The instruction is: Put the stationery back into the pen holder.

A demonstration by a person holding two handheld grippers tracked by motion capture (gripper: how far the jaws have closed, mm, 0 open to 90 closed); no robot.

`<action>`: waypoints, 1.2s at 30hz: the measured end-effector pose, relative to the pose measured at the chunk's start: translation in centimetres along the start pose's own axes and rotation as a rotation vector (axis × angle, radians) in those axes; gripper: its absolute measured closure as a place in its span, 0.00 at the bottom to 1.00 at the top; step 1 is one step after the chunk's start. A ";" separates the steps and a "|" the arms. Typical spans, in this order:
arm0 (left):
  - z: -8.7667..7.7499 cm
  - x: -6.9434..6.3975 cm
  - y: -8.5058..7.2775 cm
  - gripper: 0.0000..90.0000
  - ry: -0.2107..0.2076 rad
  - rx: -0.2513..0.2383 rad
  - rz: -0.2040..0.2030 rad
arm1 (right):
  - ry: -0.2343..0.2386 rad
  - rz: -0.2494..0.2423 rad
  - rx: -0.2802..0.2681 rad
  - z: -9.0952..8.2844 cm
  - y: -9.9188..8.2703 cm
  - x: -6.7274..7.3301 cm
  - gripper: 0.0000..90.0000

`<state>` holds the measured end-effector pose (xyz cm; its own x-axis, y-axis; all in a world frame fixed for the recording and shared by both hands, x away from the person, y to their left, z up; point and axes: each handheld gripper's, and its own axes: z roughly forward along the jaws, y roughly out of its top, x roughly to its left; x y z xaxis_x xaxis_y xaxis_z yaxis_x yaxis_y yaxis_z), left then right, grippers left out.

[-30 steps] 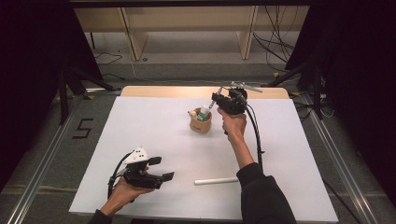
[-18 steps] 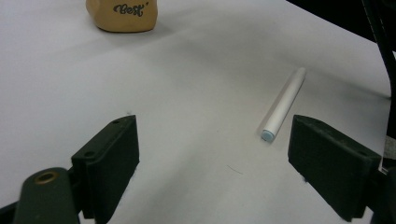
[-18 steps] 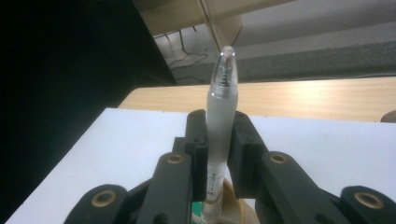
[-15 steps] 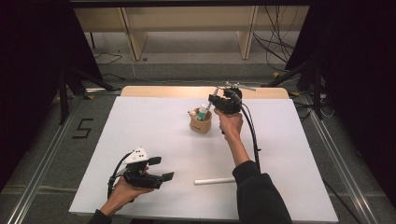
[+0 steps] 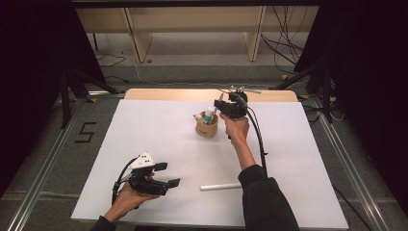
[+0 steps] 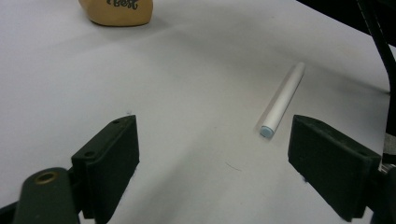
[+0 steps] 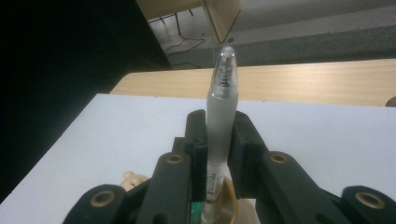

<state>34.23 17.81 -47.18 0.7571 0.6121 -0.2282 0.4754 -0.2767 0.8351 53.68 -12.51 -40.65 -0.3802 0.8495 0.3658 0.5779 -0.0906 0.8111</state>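
Right gripper view looks along two black jaws closed on a frosted, translucent pen (image 7: 221,116), a slim round barrel standing upright between the pads, its clear rounded tip above them and its lower end running down into the tan cup (image 7: 229,205) just under the jaws. From the high view the right gripper (image 5: 222,107) is held over the far middle of the white tabletop (image 5: 144,130), directly beside and slightly above that cup (image 5: 207,129), a small, squat, matte tan holder with a few other pens and a white-and-green piece sticking out of its mouth. Nearer the person, well apart from the right gripper and close below its forearm, a white cylinder (image 5: 220,186) lies flat on the table; in the left gripper view it is a smooth, chalky tube with a pale blue end cap (image 6: 282,100), lying ahead of the right-hand jaw and outside the gap. The left gripper (image 5: 163,175) rests low at the near left of the table with its blocky black jaws spread wide and nothing between them. The surface is a plain, smooth white sheet over a light wooden board (image 5: 192,94) that shows along the far edge. Beyond it are a grey floor, pale wooden furniture legs, loose cables, and black curtains on both sides.
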 end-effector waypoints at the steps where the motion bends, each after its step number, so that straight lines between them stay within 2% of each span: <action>1: 0.0 0.0 0.0 0.18 0.000 0.001 0.000 | -0.002 -0.003 0.004 0.1 0.0 0.0 0.89; 6: 0.1 0.0 -0.1 0.18 -0.002 0.007 0.001 | -0.002 -0.005 0.020 0.4 -0.1 0.1 0.88; 12: 0.2 0.0 -0.1 0.18 -0.001 0.008 -0.001 | 0.020 0.007 0.008 0.0 0.2 0.1 0.63; 16: 0.2 0.0 -0.1 0.18 -0.001 0.014 0.001 | 0.023 0.010 -0.026 -1.3 0.8 -0.1 0.50; 19: 0.3 0.0 -0.1 0.18 -0.001 0.018 0.000 | 0.007 -0.024 -0.039 -2.5 1.2 -0.3 0.45; 24: 0.3 -0.1 -0.1 0.18 -0.003 0.022 0.001 | 0.013 -0.059 -0.047 -4.6 1.4 -0.6 0.41; 31: 0.7 -0.6 0.1 0.18 -0.015 0.036 0.014 | 0.060 -0.080 -0.044 -7.3 0.4 -1.1 0.36; 35: 0.9 -0.9 0.4 0.18 -0.024 0.053 0.030 | 0.107 -0.092 -0.041 -9.0 -0.7 -1.0 0.34; 36: 0.9 -1.0 0.4 0.18 -0.024 0.053 0.036 | 0.107 -0.092 -0.041 -9.0 -0.7 -1.0 0.34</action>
<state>34.11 16.39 -47.07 0.7842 0.5835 -0.2111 0.4703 -0.3371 0.8156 47.17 -17.98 -37.53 -0.5064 0.7952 0.3334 0.5076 -0.0377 0.8608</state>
